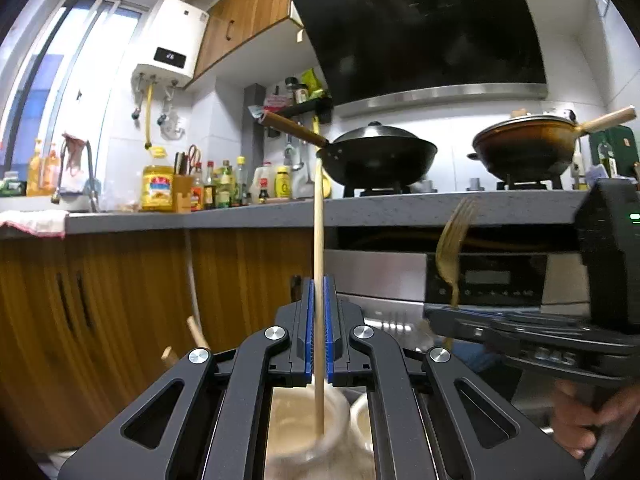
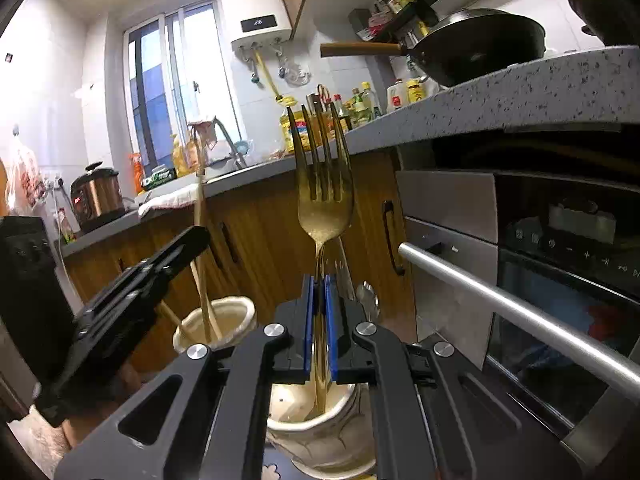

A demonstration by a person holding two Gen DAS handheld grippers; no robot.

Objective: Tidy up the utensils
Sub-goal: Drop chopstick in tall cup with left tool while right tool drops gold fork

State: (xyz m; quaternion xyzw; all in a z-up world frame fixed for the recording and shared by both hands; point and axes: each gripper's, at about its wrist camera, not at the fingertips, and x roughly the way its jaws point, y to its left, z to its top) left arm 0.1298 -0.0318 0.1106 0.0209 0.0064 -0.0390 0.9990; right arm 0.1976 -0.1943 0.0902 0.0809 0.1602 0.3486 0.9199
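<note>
My left gripper (image 1: 319,312) is shut on an upright wooden chopstick (image 1: 319,240) whose lower end stands in a cream ceramic holder (image 1: 296,420) below the jaws. My right gripper (image 2: 319,312) is shut on the handle of a gold fork (image 2: 324,184), tines up, its handle end inside a second cream holder (image 2: 312,412). In the right wrist view the left gripper (image 2: 188,248) shows at the left over the chopstick holder (image 2: 236,316), which also holds other chopsticks. In the left wrist view the right gripper (image 1: 460,312) with the fork (image 1: 454,240) shows at the right.
A grey counter (image 1: 240,216) runs behind, with bottles, a black wok (image 1: 376,156) and a brown wok (image 1: 524,148) on the stove. A steel oven with a bar handle (image 2: 520,312) stands at the right. A spoon (image 2: 368,296) stands behind the fork.
</note>
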